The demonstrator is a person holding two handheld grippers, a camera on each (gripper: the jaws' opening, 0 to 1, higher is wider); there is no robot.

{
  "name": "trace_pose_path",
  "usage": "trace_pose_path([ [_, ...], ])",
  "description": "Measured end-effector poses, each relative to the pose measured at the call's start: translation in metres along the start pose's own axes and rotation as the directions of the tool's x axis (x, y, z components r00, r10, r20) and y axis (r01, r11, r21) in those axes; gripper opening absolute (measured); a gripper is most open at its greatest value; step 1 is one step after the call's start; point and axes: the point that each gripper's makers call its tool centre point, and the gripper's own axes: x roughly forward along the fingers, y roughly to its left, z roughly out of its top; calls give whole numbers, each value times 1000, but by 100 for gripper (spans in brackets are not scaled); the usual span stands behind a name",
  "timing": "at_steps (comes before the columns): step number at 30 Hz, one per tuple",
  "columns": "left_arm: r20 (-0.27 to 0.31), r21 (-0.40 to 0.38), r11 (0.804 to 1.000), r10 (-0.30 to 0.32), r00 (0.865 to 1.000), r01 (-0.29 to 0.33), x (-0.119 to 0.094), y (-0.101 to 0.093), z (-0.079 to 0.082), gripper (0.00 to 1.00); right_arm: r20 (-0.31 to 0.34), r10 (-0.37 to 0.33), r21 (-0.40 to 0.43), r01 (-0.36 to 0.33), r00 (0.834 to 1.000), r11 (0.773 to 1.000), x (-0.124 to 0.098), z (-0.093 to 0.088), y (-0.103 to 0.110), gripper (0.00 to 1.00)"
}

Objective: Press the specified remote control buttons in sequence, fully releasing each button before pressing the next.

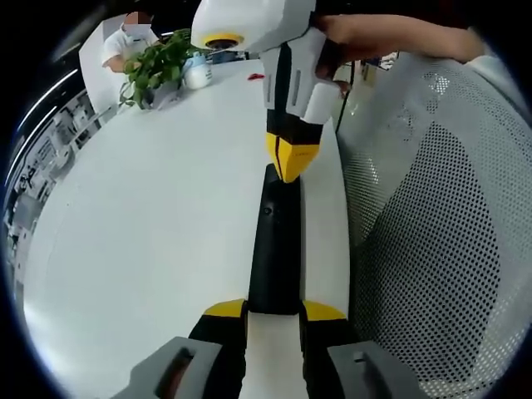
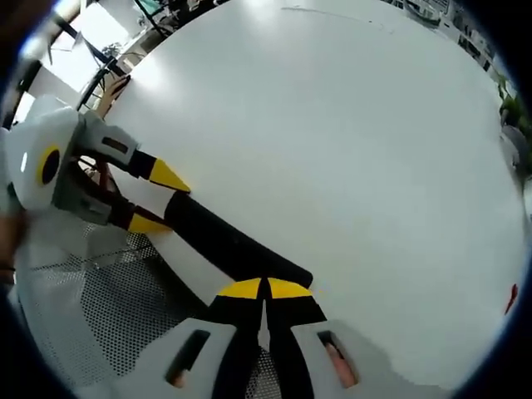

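You're working at the bench (image 1: 150, 233) edge: its white top is lying bare to the left of the remote (image 1: 274, 249), w/ lots of room to pass. A mesh chair back (image 1: 440, 233) is crowding the right side, just beside the bench edge. The right gripper (image 1: 288, 170) is sitting at the remote's far end, blocking approach from there. A potted plant (image 1: 158, 66) & a seated person (image 1: 129, 37) are standing at the far edge, well apart.

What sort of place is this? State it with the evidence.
Probably an office or meeting room: a large white round table, a white mesh-backed chair, and a green leafy potted plant beside a seated person.
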Motion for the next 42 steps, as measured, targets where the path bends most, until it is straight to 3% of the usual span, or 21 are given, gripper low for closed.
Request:
trace_pose_path([
  [12,-4,6,1000,1,1000,-1,0,0,0,24,4,-18,-30,18,1000,999,0,0,0,0],
  [29,-3,6,1000,-1,1000,1,0,0,0,24,3,11,13,-11,1000,1000,-1,0,0,0],
  [33,-2,6,1000,-1,1000,1,-1,0,1,24,22,-25,18,24,999,1000,-4,2,-8,0],
  [42,-2,5,1000,0,1000,0,-1,-2,1,24,20,-28,35,27,999,999,-4,2,-10,0],
])
